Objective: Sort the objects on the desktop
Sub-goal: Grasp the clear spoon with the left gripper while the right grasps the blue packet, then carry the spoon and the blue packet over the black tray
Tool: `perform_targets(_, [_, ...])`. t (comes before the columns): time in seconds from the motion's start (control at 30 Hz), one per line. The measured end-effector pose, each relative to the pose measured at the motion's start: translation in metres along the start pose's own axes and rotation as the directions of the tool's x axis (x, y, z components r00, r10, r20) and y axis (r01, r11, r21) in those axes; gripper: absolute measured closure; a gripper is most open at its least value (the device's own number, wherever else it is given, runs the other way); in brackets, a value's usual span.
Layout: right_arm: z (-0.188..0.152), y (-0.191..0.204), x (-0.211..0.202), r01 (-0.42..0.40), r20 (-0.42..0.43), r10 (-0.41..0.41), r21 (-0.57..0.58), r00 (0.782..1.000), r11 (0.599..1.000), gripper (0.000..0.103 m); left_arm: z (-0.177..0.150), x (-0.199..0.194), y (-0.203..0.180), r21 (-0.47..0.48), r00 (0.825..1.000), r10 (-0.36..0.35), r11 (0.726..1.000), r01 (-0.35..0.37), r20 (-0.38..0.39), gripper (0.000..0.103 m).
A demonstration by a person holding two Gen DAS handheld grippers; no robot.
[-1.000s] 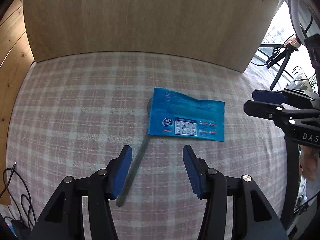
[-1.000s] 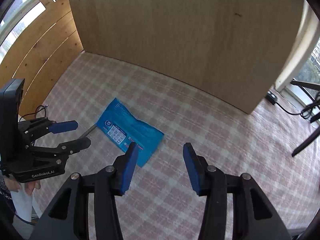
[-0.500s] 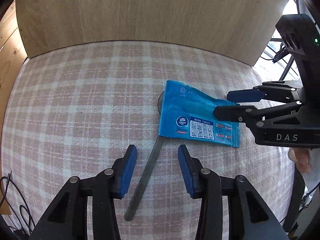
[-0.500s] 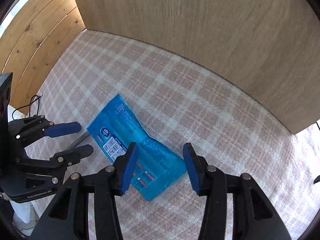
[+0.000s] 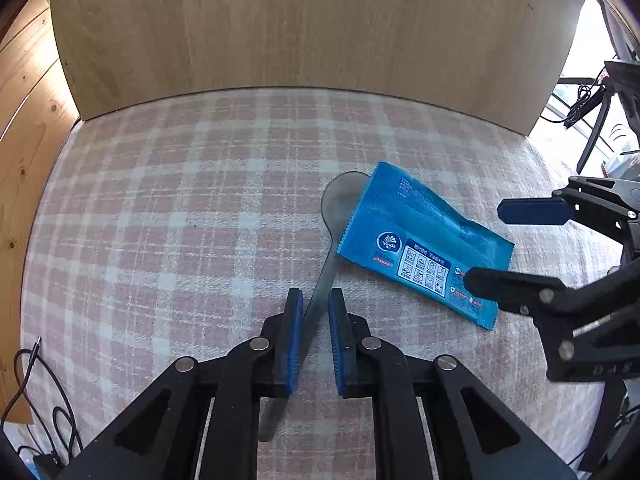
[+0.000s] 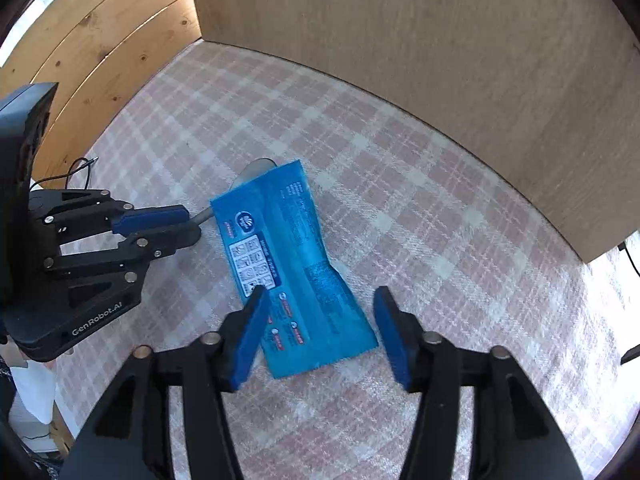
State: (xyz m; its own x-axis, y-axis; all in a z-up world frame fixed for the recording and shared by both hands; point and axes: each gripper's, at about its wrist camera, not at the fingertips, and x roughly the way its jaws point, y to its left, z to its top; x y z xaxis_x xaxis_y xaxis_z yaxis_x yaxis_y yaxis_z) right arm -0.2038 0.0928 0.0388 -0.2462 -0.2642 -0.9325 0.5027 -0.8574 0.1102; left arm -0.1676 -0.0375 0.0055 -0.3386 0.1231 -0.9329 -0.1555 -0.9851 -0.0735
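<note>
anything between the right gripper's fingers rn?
Yes: the near end of the blue packet lies between the open fingers of the right gripper, flat on the checked cloth. The right wrist view shows it.

**Table: checked cloth, spoon, blue packet**

Covered edge to edge by a pink-and-white checked cloth (image 5: pixel 168 216), slightly rumpled near the front. Bounded at the back by an upright pale wooden board (image 5: pixel 304 28), meeting the cloth along a curved seam. Bearing two things only, right of the middle: a grey metal spoon (image 5: pixel 340 204), lying flat, bowl toward the board, handle running back toward the near edge; and a flat blue wet-wipe packet (image 5: pixel 424 240), printed side up, resting partly over the right side of the spoon's bowl and neck. Packet creased across its middle, near end lifted a little off the cloth in the right wrist view.
</note>
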Motion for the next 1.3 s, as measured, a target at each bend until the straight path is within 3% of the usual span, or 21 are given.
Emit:
perform_targets(0.13, [0.006,0.017,0.007,0.028,-0.007,-0.029,-0.063,1.000,0.998,0.036,-0.033,-0.035,0.063,-0.045,1.000,0.028,0.999,-0.028,0.003,0.095])
perform_targets(0.4, [0.008,0.043,0.029,0.083,-0.040,-0.093,-0.196,0.995,0.977,0.033,-0.054,-0.054,0.117,-0.124,1.000,0.005,0.992,-0.005,0.006,0.095])
perform_targets(0.57, [0.018,0.026,0.031,0.069,-0.048,-0.076,-0.133,0.996,0.989,0.031,-0.068,-0.065,0.134,-0.136,1.000,-0.003,0.991,0.005,0.013,0.095])
perform_targets(0.67, [0.022,0.016,0.026,0.092,-0.041,-0.096,-0.093,0.995,0.991,0.054,-0.076,-0.071,0.145,-0.150,1.000,-0.008,0.989,0.010,0.015,0.096])
perform_targets(0.73, [0.023,0.005,0.022,0.105,-0.042,-0.107,-0.045,0.993,0.993,0.089,-0.081,-0.076,0.151,-0.153,1.000,-0.009,0.988,0.011,0.017,0.096])
perform_targets(0.8, [0.022,-0.008,0.019,0.096,-0.042,-0.095,0.017,0.995,0.995,0.097,-0.088,-0.081,0.157,-0.161,1.000,-0.012,0.987,0.016,0.022,0.096])
perform_targets(1.17, [-0.023,-0.035,-0.035,0.027,0.027,-0.033,0.195,0.999,0.980,0.098,-0.129,-0.129,0.164,-0.129,0.997,-0.069,0.989,0.074,0.044,0.096])
perform_targets(1.3, [-0.045,-0.044,-0.066,0.043,0.050,-0.058,0.249,0.997,0.967,0.098,-0.143,-0.150,0.150,-0.078,0.994,-0.100,0.992,0.103,0.050,0.096])
